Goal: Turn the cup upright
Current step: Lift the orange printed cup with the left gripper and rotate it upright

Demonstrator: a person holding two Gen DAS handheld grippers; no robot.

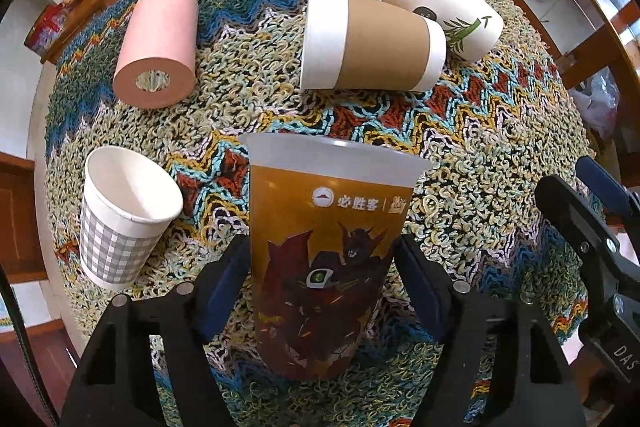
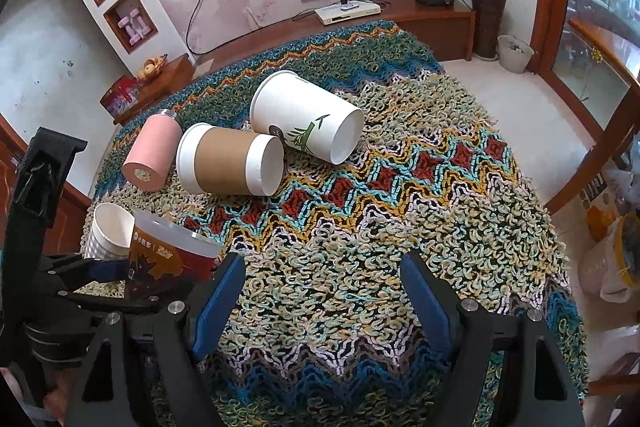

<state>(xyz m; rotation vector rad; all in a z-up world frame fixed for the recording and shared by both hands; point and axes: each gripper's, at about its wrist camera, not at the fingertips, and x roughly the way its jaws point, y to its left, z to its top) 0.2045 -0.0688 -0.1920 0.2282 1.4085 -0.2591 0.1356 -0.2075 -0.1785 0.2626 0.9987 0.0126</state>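
While my left hand-held gripper (image 1: pixel 322 291) bracketed the upright plastic cup (image 1: pixel 328 251) on the table (image 1: pixel 500 155), pads barely touching, right hand-held gripper (image 2: pixel 322 301) spread empty, a careless release risked toppling it.

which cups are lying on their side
Two: the brown-sleeved cup and the bamboo-print cup. The checked cup and orange plastic cup stand upright.

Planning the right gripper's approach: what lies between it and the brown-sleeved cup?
Only bare woven cloth separates the right gripper from the brown-sleeved cup, per the right wrist view.
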